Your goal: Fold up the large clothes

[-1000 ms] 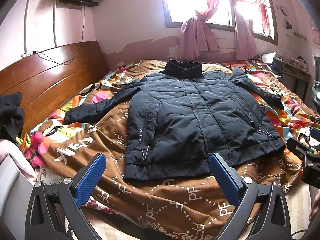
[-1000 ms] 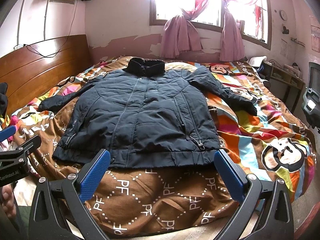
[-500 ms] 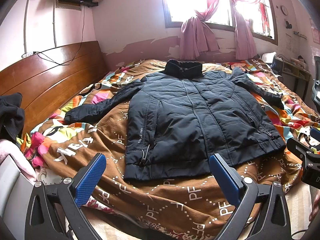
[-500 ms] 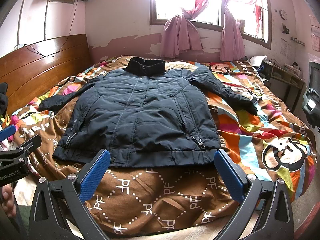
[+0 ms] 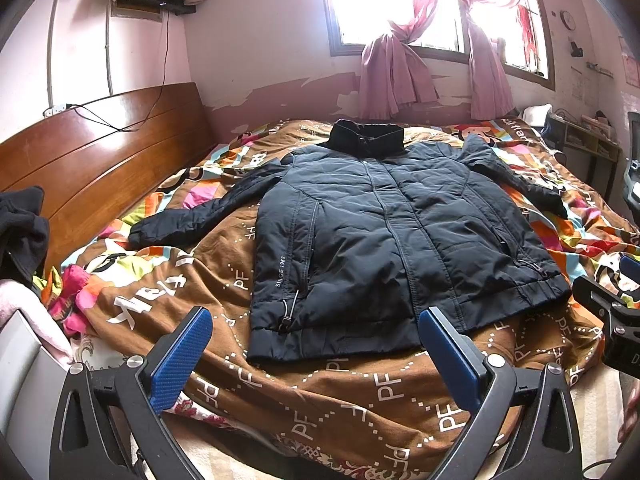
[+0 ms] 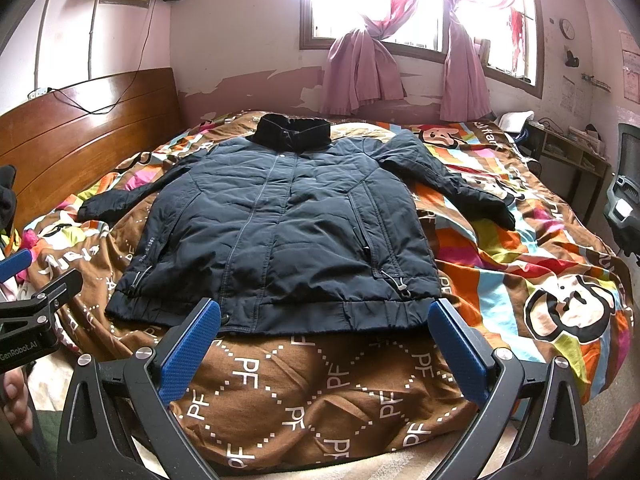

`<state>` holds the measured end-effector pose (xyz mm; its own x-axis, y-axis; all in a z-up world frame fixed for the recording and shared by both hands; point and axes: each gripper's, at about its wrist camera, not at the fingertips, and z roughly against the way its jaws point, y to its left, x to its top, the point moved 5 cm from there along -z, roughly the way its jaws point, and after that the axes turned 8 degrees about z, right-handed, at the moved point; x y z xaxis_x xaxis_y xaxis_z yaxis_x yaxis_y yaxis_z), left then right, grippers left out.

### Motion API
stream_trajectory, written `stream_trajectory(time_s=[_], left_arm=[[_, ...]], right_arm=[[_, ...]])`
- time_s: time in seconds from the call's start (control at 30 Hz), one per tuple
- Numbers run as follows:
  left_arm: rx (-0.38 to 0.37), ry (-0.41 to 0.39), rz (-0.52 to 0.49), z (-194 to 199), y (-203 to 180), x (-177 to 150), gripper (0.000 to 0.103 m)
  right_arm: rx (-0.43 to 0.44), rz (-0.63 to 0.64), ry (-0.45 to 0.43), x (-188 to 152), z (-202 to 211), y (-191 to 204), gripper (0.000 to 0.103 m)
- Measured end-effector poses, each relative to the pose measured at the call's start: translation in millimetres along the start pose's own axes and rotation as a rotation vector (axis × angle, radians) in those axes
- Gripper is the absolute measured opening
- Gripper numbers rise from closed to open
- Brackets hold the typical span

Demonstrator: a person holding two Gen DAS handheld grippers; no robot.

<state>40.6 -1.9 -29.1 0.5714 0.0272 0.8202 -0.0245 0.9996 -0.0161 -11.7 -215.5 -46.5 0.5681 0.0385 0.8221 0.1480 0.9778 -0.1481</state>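
While jacket (image 5: 392,232) spreads, right view shows chair (image 6: 624,204)

Right gripper (image 5: 616,300) in left wrist view: cut off by right edge, only one blue tip and black frame show.
Left gripper (image 6: 28,300) in right wrist view: cut off by left edge, jaws not fully seen.
Fingers (image 6: 16,404) at lower left: only part shows, rest out of picture.
Dark cloth (image 5: 20,232) by headboard: cut by left edge, kind of garment cannot tell.
Window (image 5: 400,0): overexposed, outside not visible.
Small print on jacket (image 6: 276,216) side: too small to read in right wrist view.
Shelf things (image 5: 588,132) at far right: too small to tell.
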Motion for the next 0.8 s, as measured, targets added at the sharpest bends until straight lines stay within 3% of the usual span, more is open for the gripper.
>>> stream_trajectory(time_s=[0.33, 0.47, 0.8], left_arm=[[0.002, 0.001, -0.001, 0.1, 0.3, 0.1, 0.103], [0.002, 0.019, 0.012, -0.1, 4.3, 1.6, 0.103], [0.043, 0.087, -0.021, -35.5, 8.9, 0.1, 0.103]], right_arm=[[-0.003, -0.002, 0.001, 5.3, 0.5, -2.6, 0.102], [-0.011, -0.005, 0.006, -8.5, -5.0, 3.9, 0.102], [-0.058, -0.065, 0.057, -3.1, -13.1, -19.0, 0.102]])
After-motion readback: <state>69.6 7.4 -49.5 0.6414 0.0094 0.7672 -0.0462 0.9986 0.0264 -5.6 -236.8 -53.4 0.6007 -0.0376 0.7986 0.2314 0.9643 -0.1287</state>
